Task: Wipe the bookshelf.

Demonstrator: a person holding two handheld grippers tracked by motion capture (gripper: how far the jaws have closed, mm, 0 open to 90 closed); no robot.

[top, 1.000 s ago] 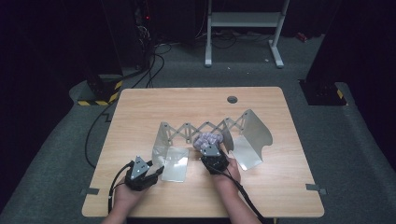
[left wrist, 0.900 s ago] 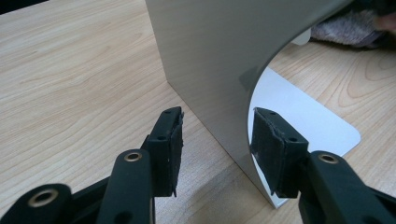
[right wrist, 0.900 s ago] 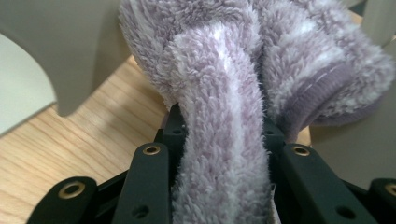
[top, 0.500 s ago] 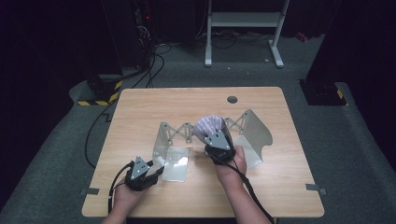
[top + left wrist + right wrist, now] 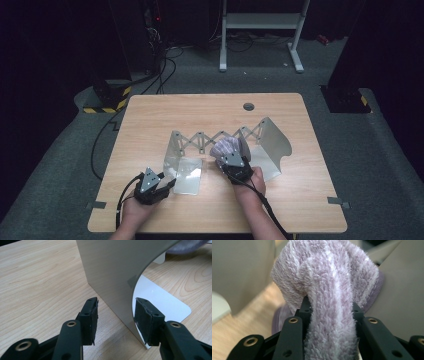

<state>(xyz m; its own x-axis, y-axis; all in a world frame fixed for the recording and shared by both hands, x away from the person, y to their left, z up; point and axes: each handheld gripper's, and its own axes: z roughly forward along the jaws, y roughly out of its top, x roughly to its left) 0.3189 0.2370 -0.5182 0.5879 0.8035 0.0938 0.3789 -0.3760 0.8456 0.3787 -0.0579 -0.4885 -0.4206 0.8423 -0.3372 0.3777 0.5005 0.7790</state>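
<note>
A silver expanding rack stands mid-table, with a left end plate (image 5: pixel 174 144), a scissor lattice (image 5: pixel 207 137) and a right end plate (image 5: pixel 270 140). My left gripper (image 5: pixel 171 182) sits at the left plate's front edge. In the left gripper view its jaws (image 5: pixel 116 315) straddle that upright plate (image 5: pixel 112 270), and the left pad (image 5: pixel 92 315) stands clear of the metal, so it is open. My right gripper (image 5: pixel 230 158) is between the two plates, shut on a fluffy lilac towel (image 5: pixel 225 146). The bunched towel (image 5: pixel 327 272) bulges up from between the jaws (image 5: pixel 329 307).
The wooden table (image 5: pixel 150 115) has a round cable hole (image 5: pixel 249 106) near its far edge. Past the table are floor cables (image 5: pixel 162 60) and a white stand (image 5: pixel 260 35). The rack's flat left foot (image 5: pixel 188 176) lies beside my left gripper.
My right gripper raised the towel from the tabletop between the plates, first farther away, then back a little towards me. The left gripper has stayed at the left plate.
</note>
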